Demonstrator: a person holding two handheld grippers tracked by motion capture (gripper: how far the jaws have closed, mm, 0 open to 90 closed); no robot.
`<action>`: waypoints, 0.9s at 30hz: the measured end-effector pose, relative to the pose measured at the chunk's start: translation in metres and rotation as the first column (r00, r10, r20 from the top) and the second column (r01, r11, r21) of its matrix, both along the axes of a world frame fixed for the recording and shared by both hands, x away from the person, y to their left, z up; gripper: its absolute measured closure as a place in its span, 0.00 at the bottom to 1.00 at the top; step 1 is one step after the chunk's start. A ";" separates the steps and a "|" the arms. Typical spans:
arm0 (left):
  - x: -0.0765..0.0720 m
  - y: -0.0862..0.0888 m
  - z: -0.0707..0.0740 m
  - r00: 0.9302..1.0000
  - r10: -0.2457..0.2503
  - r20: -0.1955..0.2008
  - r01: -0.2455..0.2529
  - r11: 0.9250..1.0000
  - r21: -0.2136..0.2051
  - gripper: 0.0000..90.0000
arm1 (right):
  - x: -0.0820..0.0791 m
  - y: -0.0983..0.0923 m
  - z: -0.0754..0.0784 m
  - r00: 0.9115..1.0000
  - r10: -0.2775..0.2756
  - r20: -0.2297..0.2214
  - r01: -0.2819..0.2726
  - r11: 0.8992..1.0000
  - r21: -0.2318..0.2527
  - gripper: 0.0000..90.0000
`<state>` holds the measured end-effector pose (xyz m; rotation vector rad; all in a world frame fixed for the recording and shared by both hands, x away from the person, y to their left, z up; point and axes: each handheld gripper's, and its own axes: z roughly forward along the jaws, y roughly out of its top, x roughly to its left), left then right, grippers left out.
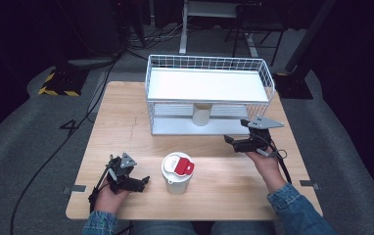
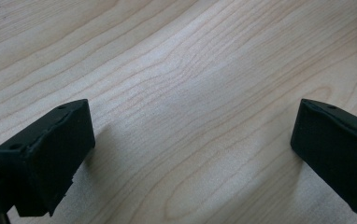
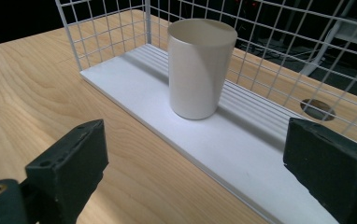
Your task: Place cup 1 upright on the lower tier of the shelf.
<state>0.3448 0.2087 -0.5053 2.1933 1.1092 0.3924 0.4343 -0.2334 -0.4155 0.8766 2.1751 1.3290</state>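
We hold the right hand-held gripper (image 1: 237,142) just off the open front of the white wire-mesh rack (image 1: 209,93), above the light wooden desk (image 1: 126,112), its black jaws spread wide with nothing between them. In the right gripper view the plain cream-white cup (image 3: 199,70) stands upright on the rack's white slatted lower shelf (image 3: 242,135), ahead of the jaws and apart from them, well inside the shelf's front edge. Wire mesh closes the rack behind the cup and at the shelf's end, while the front side facing us is open; a flat white upper shelf (image 1: 204,84) roofs the cup from above. In the high view the cup (image 1: 201,114) sits near the middle of the lower shelf, with bare shelf on both sides.

Our left hand-held gripper (image 1: 138,182) rests low at the near left of the desk, jaws spread wide over bare wood and gripping nothing. Just to its right stands a white cup with a white lid bearing a red tab (image 1: 177,171), apart from both grippers.

The desk is pale wood grain with rounded corners, and open wood lies between the lidded cup and the rack. Around it lies grey carpet (image 1: 23,147) with black cables trailing; the room beyond is dark.
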 end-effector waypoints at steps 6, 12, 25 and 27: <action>0.001 0.000 0.000 1.000 -0.009 0.001 0.009 1.000 0.000 0.00 | -0.014 -0.015 0.004 0.999 0.002 -0.038 -0.003 0.999 -0.039 0.08; 0.001 0.001 0.000 1.000 -0.014 -0.001 0.014 1.000 -0.001 0.00 | -0.028 -0.032 -0.001 0.998 -0.015 -0.055 0.012 0.998 -0.058 0.08; 0.001 0.001 0.000 1.000 -0.011 0.003 0.011 1.000 -0.002 0.00 | -0.060 -0.068 -0.024 0.993 -0.044 -0.111 0.042 0.999 -0.023 0.08; 0.001 0.001 0.000 1.000 -0.011 0.003 0.011 1.000 -0.002 0.00 | -0.063 -0.073 -0.028 0.992 -0.044 -0.116 0.042 0.999 -0.023 0.08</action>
